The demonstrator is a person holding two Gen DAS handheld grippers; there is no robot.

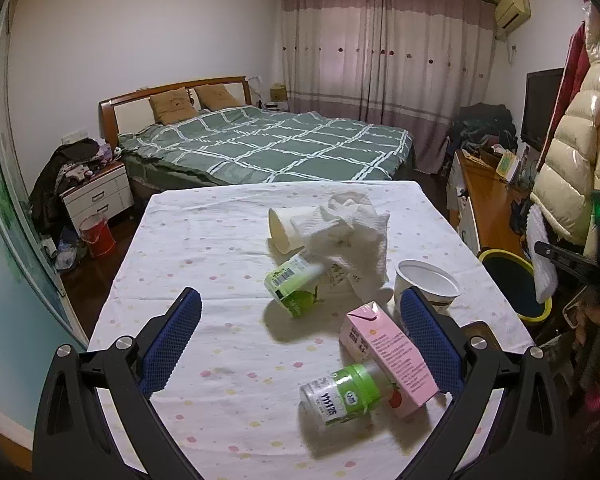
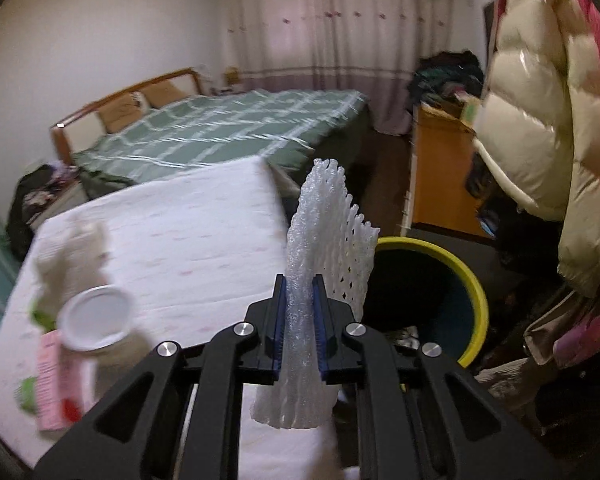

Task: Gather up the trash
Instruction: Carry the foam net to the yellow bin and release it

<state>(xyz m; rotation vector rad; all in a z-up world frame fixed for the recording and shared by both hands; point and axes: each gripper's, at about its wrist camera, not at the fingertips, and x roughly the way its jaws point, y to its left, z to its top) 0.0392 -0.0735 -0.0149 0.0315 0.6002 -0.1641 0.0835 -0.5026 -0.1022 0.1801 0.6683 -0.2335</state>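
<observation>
Two green-labelled bottles [image 1: 296,286] [image 1: 342,398], two cups [image 1: 282,230] [image 1: 426,284], one pink carton [image 1: 388,356], one crumpled tissue [image 1: 352,236], one foam net [image 2: 324,236], one bin [image 2: 470,280].

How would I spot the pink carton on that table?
Find the table with the dotted white cloth at the foot of the bed. Near its right front corner lies the pink carton, beside a green-labelled bottle. It is the only boxy, pink item there.

Table [image 1: 220,240] as landmark: crumpled tissue [image 1: 352,236] on its middle, cup [image 1: 284,228] lying just left of tissue, bowl [image 1: 426,284] near right edge, carton [image 1: 388,356] and bottle [image 1: 344,396] at near side, bin [image 2: 432,300] on floor right of table, bed [image 1: 268,144] behind table.
</observation>
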